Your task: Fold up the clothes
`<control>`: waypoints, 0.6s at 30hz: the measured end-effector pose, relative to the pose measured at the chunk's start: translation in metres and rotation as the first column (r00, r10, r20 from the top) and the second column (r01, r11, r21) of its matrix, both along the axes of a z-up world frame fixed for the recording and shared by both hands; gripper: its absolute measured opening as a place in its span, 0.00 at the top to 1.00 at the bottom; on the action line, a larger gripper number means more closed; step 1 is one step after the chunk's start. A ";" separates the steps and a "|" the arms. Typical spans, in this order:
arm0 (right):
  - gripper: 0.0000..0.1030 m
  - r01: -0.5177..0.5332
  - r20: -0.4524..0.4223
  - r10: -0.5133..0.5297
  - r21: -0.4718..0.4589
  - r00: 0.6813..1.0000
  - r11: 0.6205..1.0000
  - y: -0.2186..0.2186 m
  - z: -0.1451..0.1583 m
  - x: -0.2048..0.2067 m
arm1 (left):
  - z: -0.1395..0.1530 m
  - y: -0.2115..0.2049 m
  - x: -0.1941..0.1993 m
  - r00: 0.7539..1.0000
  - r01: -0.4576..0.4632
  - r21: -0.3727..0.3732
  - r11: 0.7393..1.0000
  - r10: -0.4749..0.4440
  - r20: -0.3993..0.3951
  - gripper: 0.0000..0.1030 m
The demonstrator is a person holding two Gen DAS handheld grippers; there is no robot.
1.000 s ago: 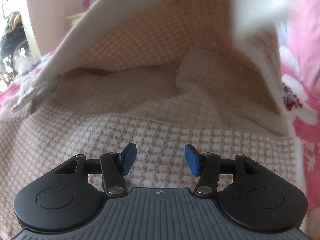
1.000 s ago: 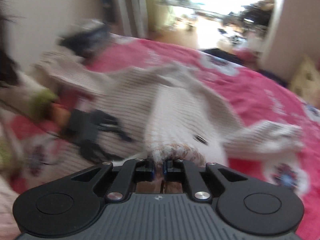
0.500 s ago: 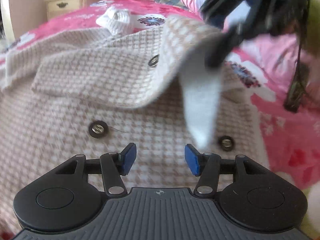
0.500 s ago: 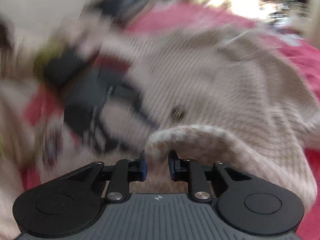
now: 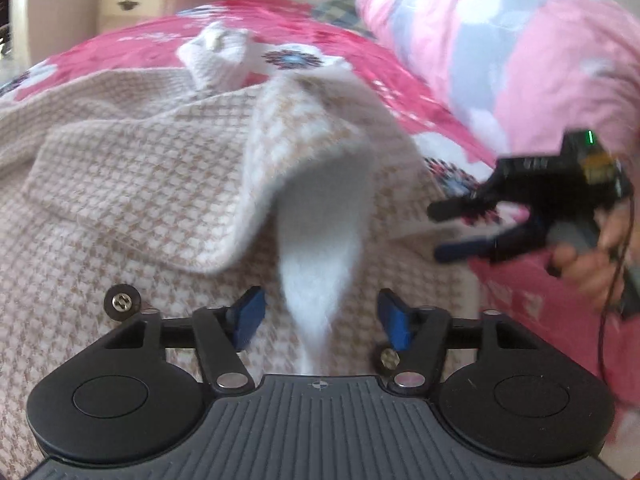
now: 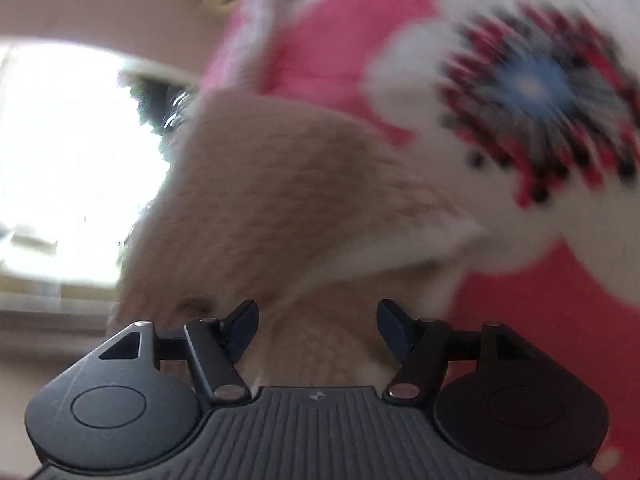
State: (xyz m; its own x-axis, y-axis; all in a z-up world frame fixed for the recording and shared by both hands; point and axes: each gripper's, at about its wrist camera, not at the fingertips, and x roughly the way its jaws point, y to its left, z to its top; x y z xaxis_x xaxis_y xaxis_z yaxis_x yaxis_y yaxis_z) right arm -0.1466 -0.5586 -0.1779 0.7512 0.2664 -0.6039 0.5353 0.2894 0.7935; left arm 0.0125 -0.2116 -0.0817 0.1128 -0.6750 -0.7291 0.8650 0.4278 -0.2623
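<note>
Houndstooth wool, beige on white: the coat (image 5: 132, 184) lies spread on the pink floral bedspread (image 5: 132, 42), front up, filling the left and centre of the left wrist view. At far left its body lies fairly flat; one sleeve end (image 5: 218, 54) sits bunched at the far edge. Toward the centre a front panel (image 5: 280, 152) is turned over onto the body, its white lining (image 5: 320, 248) showing and hanging in a loose point — not laid flat. Left gripper (image 5: 320, 318) hovers just over the coat, blue pads apart, nothing between them but the lining tip in front (no contact that I can confirm). A metal button (image 5: 122, 302) shows beside its left finger. Further right, a pink and grey quilt (image 5: 520, 52) is heaped on the bed; below it the right gripper (image 5: 444, 232) is seen from the side, fingers spread, just off the coat's right edge. Right wrist view is heavily blurred: jaws apart, beige cloth (image 6: 304, 208) just ahead, not gripped. Judgement: early stage — one flap thrown over, roughly; it needs smoothing, and sleeves and the remaining folds are not yet done.
</note>
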 end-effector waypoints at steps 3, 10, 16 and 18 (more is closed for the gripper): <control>0.39 0.120 0.030 -0.121 0.040 0.992 0.992 -0.008 -0.016 0.005 | 0.001 -0.003 0.008 0.998 -0.067 -0.002 0.998 0.067 -0.020 0.68; 0.83 0.204 0.172 -0.208 0.040 0.963 0.978 -0.015 -0.009 0.013 | 0.002 0.011 0.048 0.888 -0.259 -0.100 0.961 0.195 -0.417 0.96; 0.84 0.356 0.363 -0.380 0.132 0.851 0.925 -0.045 0.006 -0.005 | -0.005 0.008 0.050 0.732 -0.328 -0.155 0.932 0.147 -0.665 0.96; 0.81 0.417 0.344 -0.483 0.251 0.805 0.874 -0.054 -0.011 -0.013 | -0.013 0.000 0.044 0.706 -0.326 -0.146 0.934 0.138 -0.695 0.96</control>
